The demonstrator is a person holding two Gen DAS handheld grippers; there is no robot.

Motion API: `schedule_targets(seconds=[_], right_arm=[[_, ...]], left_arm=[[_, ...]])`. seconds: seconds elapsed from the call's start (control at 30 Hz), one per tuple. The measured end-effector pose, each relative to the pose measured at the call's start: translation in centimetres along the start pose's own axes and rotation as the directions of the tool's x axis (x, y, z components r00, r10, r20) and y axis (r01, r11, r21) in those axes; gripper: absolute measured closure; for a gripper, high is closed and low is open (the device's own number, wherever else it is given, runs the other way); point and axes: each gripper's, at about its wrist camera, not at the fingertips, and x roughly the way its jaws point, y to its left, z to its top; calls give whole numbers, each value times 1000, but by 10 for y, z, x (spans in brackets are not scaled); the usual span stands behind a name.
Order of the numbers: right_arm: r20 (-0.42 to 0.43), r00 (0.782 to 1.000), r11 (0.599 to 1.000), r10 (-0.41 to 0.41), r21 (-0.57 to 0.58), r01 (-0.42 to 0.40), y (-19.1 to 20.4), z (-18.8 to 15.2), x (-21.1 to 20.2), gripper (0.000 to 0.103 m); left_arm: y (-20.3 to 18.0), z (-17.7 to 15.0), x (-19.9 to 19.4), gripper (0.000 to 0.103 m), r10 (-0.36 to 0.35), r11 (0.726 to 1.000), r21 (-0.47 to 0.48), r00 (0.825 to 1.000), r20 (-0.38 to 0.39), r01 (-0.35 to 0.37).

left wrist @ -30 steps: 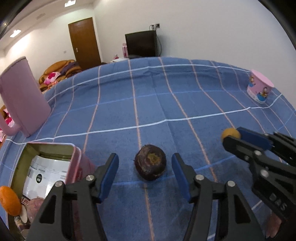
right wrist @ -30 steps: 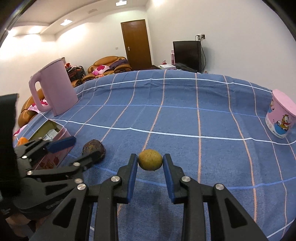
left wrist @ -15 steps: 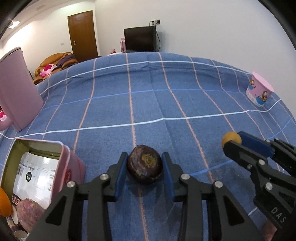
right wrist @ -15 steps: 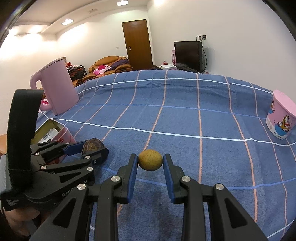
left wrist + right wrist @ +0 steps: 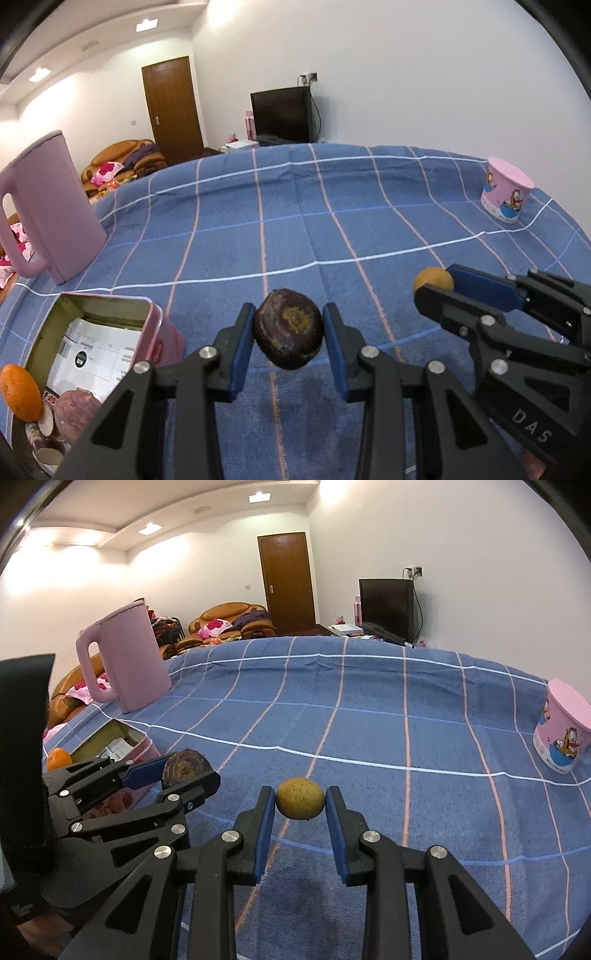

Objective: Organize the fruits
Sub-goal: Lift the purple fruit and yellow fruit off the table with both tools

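Left wrist view. Left gripper (image 5: 289, 334) pinching dark fruit (image 5: 289, 329), both blue pads flat against its sides. One second back: jaws spread wide, fruit resting on blue cloth (image 5: 332, 236) between them. Half a second back: pads closed onto it. Now fruit appears lifted slightly clear of the cloth, shadow beneath; grasp looks secure. Pink tin (image 5: 155, 332) open at lower left, just beside the gripper; orange (image 5: 20, 393) on its near edge, purplish produce (image 5: 75, 408) inside. Right gripper (image 5: 434, 286) visible at right edge, clamped on yellow fruit (image 5: 432, 279). Pink kettle (image 5: 51, 210) far left, cartoon cup (image 5: 506, 194) far right, both well apart from the action.

Right wrist view. Right gripper (image 5: 300, 803) pressed onto yellow fruit (image 5: 300, 798), held just above cloth; no change across the last second. Left gripper (image 5: 188, 770) at left with dark fruit (image 5: 184, 768), tin (image 5: 142, 747) right behind it.

Meaning for task: both fruits now in hand, pick-up stage done for this pair. Likely next: carry to tin, dark fruit first since nearest. Risk: round fruit slipping between flat pads during the swing.
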Motion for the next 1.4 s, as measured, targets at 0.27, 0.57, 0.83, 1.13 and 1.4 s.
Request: schedule_targets(seconds=[0.27,0.57,0.83,1.13,1.4], right_arm=[[35,999,1000,6,-6,-6,1,-1,-7,73],[73,997,1000,11,-17,-9,2,-2,-14,73],[101,995,1000,10,-23,-8,3,-3,-20,73],[129,992,999,11,-33,-7,4,-3,-25,73],[155,988,999,8,-38,-3,6,-4,-30,73]], left_arm=[[-2,-1,-9,65,14,1000,1,999,43,-14],[-1,-2,-18,65,24,1000,0,996,87,-24],[0,-3,-24,65,29,1000,-5,993,116,-28],[0,-5,-32,65,40,999,-8,988,151,-40],[0,-6,-37,65,49,999,-9,983,178,-49]])
